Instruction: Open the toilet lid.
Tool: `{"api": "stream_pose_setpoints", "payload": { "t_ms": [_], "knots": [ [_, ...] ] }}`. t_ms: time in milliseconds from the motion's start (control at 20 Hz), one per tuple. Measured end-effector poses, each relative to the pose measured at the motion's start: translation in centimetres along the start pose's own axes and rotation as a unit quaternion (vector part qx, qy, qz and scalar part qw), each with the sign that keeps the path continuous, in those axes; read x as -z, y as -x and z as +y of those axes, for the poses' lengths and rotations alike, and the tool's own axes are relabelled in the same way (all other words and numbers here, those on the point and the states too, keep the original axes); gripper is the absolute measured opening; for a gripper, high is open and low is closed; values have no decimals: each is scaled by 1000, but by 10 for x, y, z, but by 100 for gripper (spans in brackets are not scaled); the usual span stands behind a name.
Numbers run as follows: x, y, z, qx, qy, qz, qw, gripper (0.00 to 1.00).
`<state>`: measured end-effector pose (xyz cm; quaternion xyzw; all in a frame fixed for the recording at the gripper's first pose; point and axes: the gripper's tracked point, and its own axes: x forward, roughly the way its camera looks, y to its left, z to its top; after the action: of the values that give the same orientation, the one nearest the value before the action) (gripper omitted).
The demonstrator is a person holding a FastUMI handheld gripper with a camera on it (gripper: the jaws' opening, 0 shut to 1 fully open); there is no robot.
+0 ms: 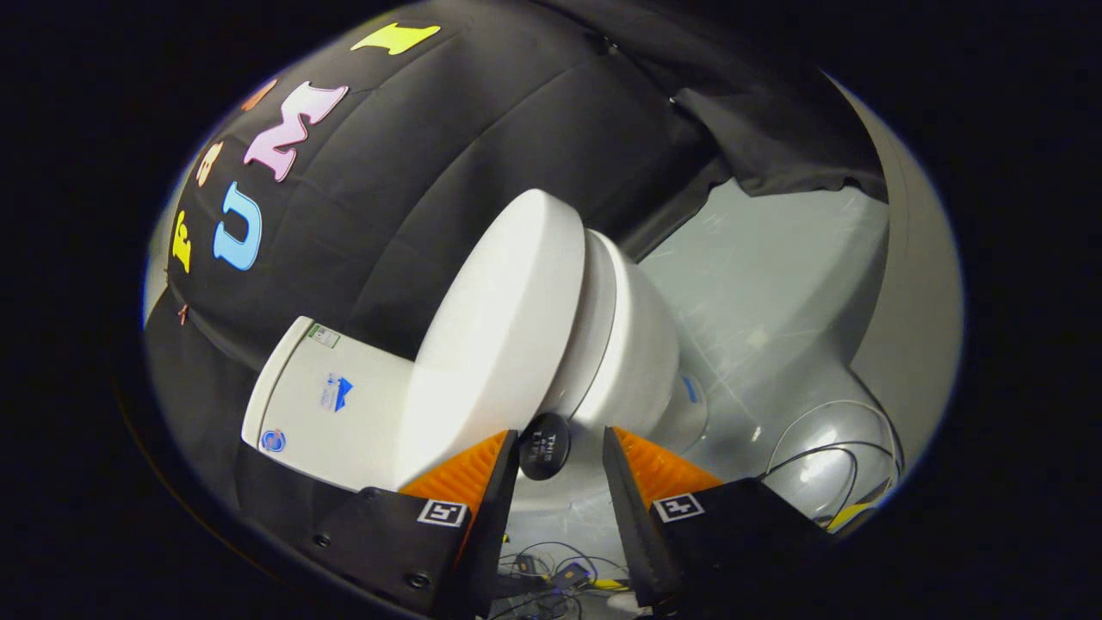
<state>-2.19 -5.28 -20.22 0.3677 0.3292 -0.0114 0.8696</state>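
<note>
The white toilet stands tilted across the view, with its tank (331, 405) against the black cloth wall. The lid (499, 336) lies down on the seat and bowl (633, 353). A small round black tab (544, 445) sticks out from the lid's front edge. My gripper (560, 433) is open, its fingers set on either side of that tab. The tab sits close to the left finger (469, 474), and a gap shows between it and the right finger (654, 469).
Grey floor (775, 284) spreads beyond the bowl. Loose cables (826, 448) coil on it to the right of the fingers, and more wires (551, 568) lie below them. Black cloth (775, 146) hangs at the back, beside a pale wall panel (921, 284).
</note>
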Motion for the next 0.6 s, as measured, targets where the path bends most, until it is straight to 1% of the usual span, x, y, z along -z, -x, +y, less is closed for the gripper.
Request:
{"api": "stream_pose_setpoints", "payload": {
  "t_ms": [50, 150, 250, 300, 350, 400, 600],
  "knots": [
    [0, -6, 0, 0, 4, -1, 1000, 63],
    [-3, -2, 0, -1, 9, -3, 1000, 49],
    [-3, -2, 2, -2, -9, 2, 1000, 49],
    [-4, -1, 5, -10, -27, 6, 1000, 49],
    [-5, 0, 5, -7, -40, 2, 999, 39],
    [-3, -2, 4, -8, -35, 6, 999, 28],
    [-2, -4, 7, -12, -49, 19, 999, 27]
  ]
}}
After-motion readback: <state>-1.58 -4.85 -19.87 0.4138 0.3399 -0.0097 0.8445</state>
